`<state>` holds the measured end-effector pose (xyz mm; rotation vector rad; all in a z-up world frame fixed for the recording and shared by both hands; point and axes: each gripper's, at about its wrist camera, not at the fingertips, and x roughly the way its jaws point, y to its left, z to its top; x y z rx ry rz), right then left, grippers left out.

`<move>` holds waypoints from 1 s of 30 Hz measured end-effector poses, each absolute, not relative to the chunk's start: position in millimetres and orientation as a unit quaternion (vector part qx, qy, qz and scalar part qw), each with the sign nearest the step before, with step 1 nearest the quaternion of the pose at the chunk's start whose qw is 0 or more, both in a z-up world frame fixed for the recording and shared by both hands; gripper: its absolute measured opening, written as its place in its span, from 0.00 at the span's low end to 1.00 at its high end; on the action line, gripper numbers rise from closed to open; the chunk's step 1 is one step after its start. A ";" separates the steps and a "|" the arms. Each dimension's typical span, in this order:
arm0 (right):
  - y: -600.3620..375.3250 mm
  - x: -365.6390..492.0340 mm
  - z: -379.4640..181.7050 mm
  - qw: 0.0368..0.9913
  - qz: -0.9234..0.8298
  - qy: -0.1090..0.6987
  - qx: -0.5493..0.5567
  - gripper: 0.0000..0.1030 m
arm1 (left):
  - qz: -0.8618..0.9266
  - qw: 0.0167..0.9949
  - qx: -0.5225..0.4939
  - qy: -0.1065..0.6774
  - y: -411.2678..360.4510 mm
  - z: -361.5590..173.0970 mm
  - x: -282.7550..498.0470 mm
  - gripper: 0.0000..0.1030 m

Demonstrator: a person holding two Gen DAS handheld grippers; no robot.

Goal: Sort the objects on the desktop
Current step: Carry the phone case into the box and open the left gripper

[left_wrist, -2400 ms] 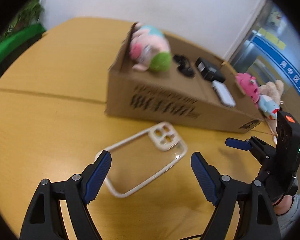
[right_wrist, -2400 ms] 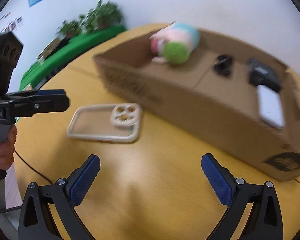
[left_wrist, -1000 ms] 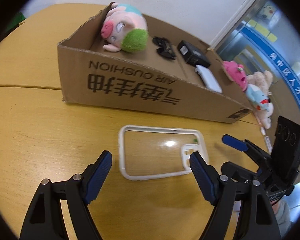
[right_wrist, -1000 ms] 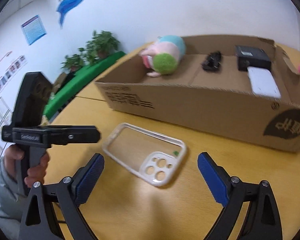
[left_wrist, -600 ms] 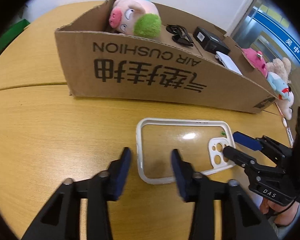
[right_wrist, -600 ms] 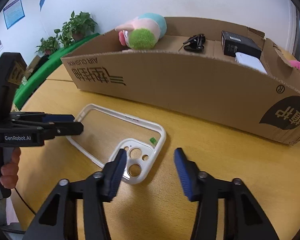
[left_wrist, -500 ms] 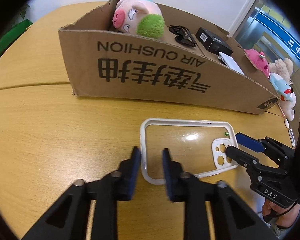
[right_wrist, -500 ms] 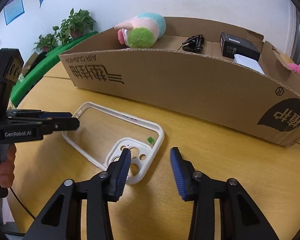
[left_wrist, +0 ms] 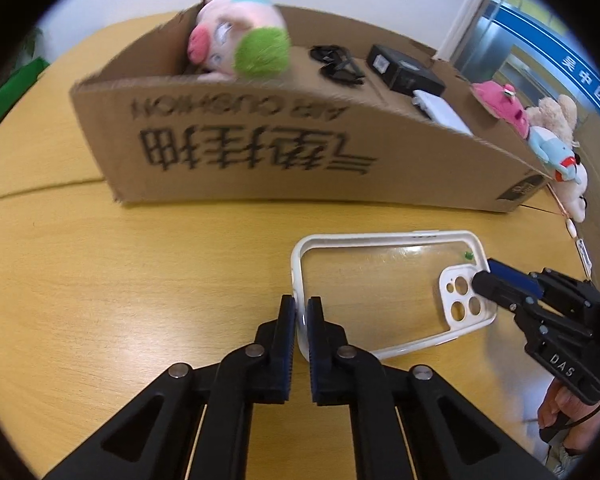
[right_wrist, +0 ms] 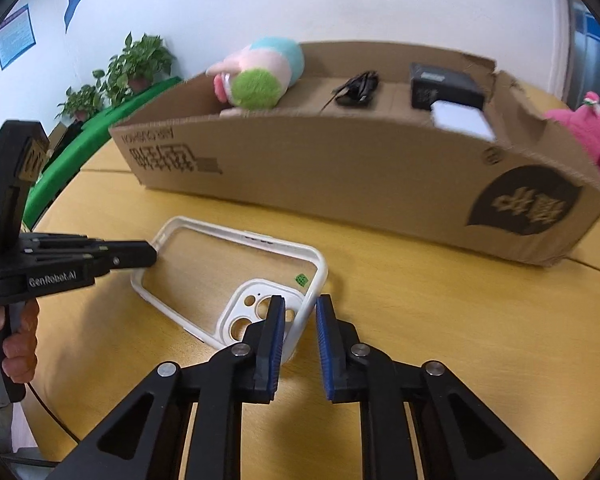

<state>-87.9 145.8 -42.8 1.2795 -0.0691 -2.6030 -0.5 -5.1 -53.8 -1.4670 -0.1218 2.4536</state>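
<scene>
We have the clear phone case (left_wrist: 384,292) lying on the wooden table (left_wrist: 120,288), just near of the cardboard box (left_wrist: 284,148). Our left gripper (left_wrist: 301,320) pinches its left rim; our right gripper (right_wrist: 300,322), jaws narrowly parted, straddles its camera-end rim.

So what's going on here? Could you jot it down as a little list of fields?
surface: wooden table
item being handled: clear phone case with white rim, lying flat
left gripper: shut on the case's plain end
right gripper: closing around the camera-hole end, a small gap left at one pad
behind it: cardboard box
in the box: plush pig, sunglasses, black box, white card
</scene>
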 end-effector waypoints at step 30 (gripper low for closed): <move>129.6 -167.3 128.9 0.120 -0.951 0.010 0.283 0.16 | 0.935 0.134 -0.327 -0.022 -30.9 120.5 -60.5 0.05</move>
